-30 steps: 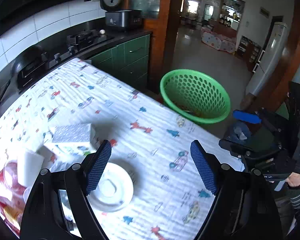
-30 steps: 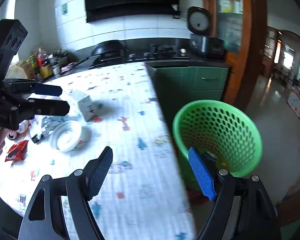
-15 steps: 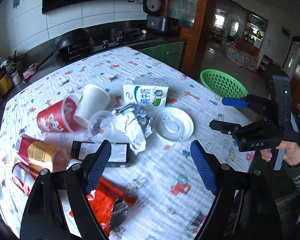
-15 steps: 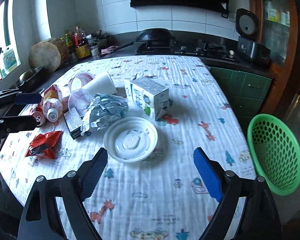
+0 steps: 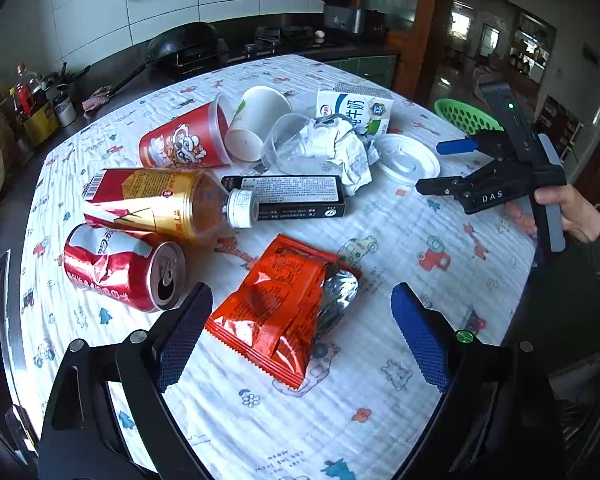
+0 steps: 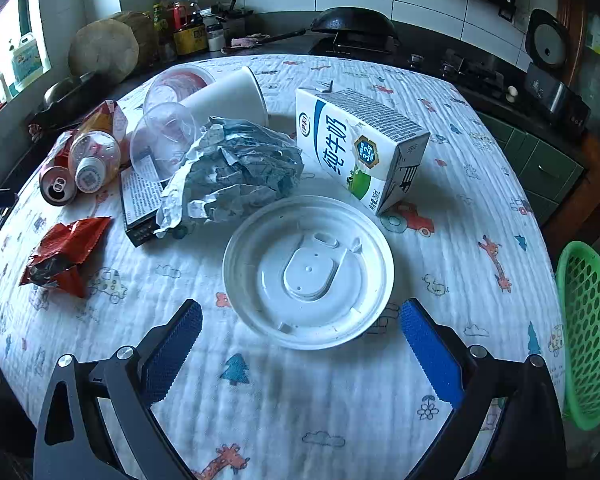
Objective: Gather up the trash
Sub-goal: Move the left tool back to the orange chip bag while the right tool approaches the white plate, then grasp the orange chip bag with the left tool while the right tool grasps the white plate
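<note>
Trash strewn across a cloth-covered desk (image 5: 440,280). Left tool (image 5: 302,336) spread wide and empty, poised just short of an orange snack wrapper (image 5: 276,312) at lower centre, long axis running from lower left up to a torn foil mouth at upper right. Right tool (image 6: 300,344) likewise spread, framing a white plastic lid (image 6: 308,272) lying flat. Likely hazards: slick foil slipping free, or the crushed red can (image 5: 120,272) just left getting knocked. Green basket (image 6: 588,336) waiting at far right edge.

Bare cloth (image 6: 284,400) lies before the white lid (image 6: 308,270); milk carton (image 6: 356,148) and crumpled paper (image 6: 236,172) crowd behind.
</note>
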`<state>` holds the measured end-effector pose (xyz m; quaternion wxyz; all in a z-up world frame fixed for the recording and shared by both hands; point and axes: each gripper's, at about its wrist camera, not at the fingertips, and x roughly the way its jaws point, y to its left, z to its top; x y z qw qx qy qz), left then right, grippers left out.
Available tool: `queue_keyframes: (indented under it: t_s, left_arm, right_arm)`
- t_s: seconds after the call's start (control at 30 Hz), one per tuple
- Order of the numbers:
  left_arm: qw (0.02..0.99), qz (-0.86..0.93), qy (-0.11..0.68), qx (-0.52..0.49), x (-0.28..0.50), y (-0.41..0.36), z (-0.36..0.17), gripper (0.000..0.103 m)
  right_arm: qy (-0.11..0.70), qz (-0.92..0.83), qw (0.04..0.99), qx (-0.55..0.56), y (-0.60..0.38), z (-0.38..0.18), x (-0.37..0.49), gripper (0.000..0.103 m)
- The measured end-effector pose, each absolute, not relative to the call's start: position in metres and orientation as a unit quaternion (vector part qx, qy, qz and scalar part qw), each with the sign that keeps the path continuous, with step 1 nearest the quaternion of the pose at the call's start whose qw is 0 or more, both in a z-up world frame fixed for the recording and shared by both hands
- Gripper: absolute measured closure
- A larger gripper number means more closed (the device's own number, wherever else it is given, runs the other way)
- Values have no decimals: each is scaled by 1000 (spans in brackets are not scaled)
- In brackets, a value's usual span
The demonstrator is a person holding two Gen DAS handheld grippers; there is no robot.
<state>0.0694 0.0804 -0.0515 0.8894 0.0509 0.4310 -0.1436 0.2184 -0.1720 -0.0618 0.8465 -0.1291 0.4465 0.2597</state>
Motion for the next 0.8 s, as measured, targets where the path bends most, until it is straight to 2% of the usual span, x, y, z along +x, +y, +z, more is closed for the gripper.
queue_keyframes:
  t_s: [0.23,0.67,0.8]
  left_arm:
    - [876,-164,447,77,78,79,-68,7]
    - [849,-171,485,122,106,70,-101,7]
    - [846,-171,486,133,105,71,-106,7]
  right_arm:
    - [471,258,835,-123,-171,-75,237,7]
    - [475,257,832,-123,-164,-80,256,7]
    - [472,258,834,-125,-162,-80,254,11]
